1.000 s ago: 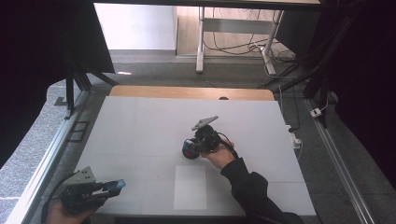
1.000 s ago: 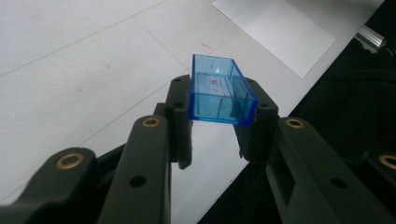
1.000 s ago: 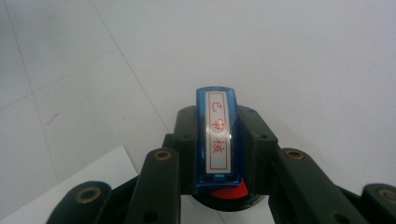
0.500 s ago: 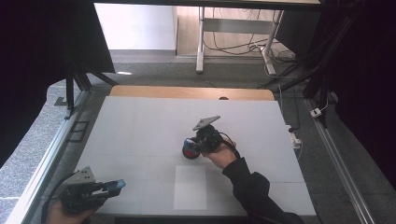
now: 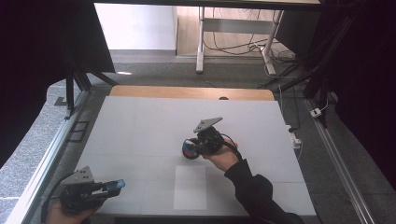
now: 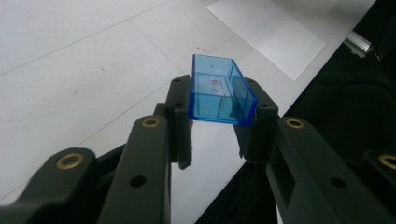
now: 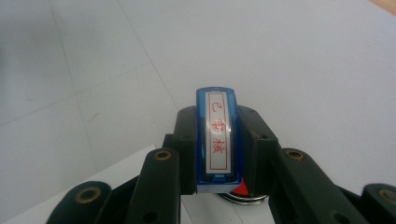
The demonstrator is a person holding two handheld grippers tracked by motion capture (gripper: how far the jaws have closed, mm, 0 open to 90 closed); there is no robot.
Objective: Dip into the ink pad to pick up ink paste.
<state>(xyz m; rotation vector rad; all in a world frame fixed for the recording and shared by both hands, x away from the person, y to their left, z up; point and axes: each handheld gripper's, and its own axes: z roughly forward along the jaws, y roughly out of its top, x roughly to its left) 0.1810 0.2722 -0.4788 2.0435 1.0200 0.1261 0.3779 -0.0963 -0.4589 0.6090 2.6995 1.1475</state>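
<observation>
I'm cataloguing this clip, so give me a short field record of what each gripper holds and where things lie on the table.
left gripper: shut on a clear blue cap, near the table's front left corner
right gripper: shut on a blue stamp with a white label printed in red
under the stamp: a round red and silver thing, partly hidden
white sheet: flat on the table, in front of the right gripper

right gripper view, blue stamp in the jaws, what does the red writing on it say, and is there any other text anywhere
"已审核": red characters in a red frame on the white label of the blue stamp, held in the right gripper; the middle one is slightly blurred.
Faint red marks inside the blue cap held by the left gripper: too blurred to read.
</observation>
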